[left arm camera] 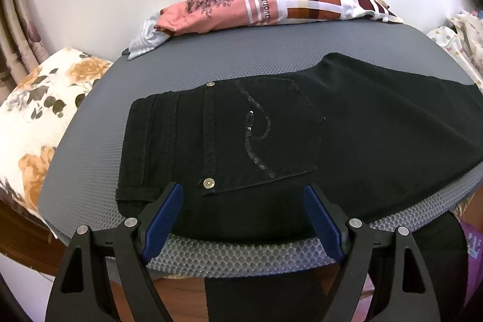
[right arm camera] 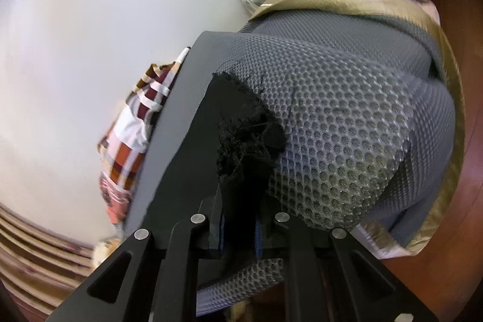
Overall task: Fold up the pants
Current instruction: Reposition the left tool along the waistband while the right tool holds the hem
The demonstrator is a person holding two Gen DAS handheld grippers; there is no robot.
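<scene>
Left tongs (left arm camera: 241,213) hang spread over the near edge of the black jeans (left arm camera: 271,141), lying flat on the grey mesh bench (left arm camera: 211,65). Right tongs (right arm camera: 238,228) pinch the jeans' frayed hem (right arm camera: 247,138).

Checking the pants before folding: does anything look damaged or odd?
Yes: the black pants have a frayed, ragged hem, loose threads sticking out, pinched in the right tool. The left tool is open.

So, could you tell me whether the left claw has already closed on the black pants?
No, the left claw stands wide open above the black pants, its blue pads spread apart.
</scene>
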